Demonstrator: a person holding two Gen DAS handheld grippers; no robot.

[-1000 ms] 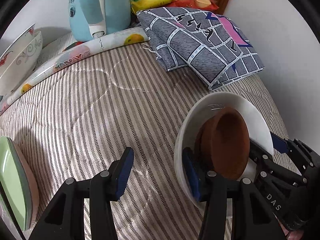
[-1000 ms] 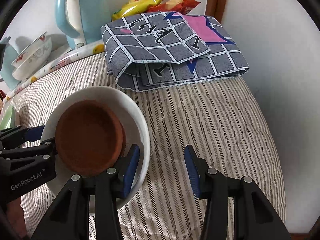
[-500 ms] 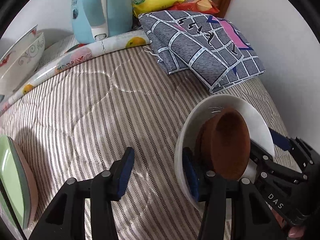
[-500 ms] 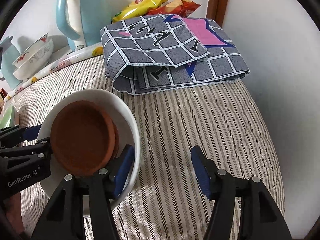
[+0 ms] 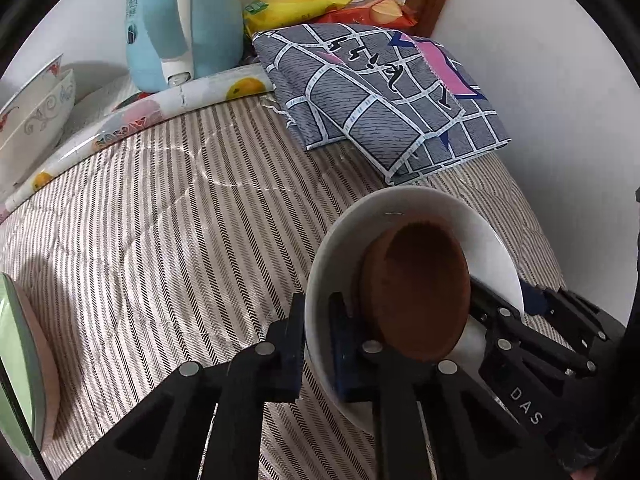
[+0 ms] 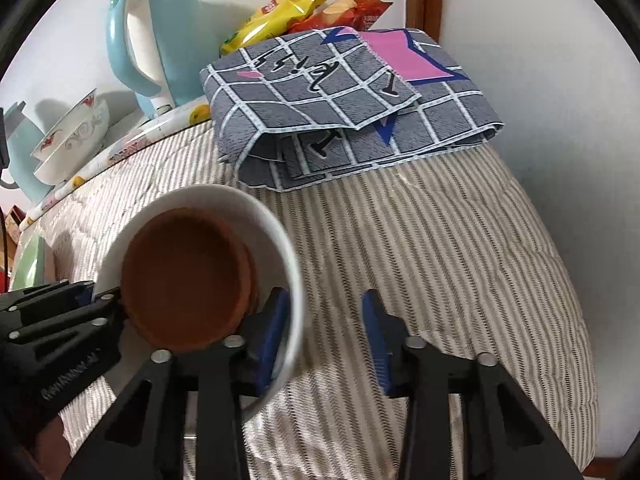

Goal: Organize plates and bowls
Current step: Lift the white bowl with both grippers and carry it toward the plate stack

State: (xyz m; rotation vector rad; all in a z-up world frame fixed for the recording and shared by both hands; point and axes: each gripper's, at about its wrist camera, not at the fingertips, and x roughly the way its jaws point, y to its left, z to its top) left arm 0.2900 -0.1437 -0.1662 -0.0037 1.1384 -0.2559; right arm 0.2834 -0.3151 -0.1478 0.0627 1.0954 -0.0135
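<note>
Clamping: left gripper (image 5: 316, 350) is pinched tight on the near rim of the white bowl (image 5: 340, 240), one finger inside, one outside. Right gripper (image 6: 324, 338) straddles the opposite rim, jaws closing, outer pad not touching yet. Two-sided hold, probably so the brown dish (image 6: 184, 276) nested inside doesn't slide. Bowl sits on the striped bed (image 6: 440, 248). Farther back: patterned bowls (image 6: 72, 140) by the kettle (image 6: 160, 40), likely the stack target.

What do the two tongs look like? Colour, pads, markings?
Both are black plastic frames with silver rivets and blue pads. The left tongs carry white lettering on the body, blurred here; the right tongs read "DAS" in the left wrist view. No cables or sleeves visible.
</note>
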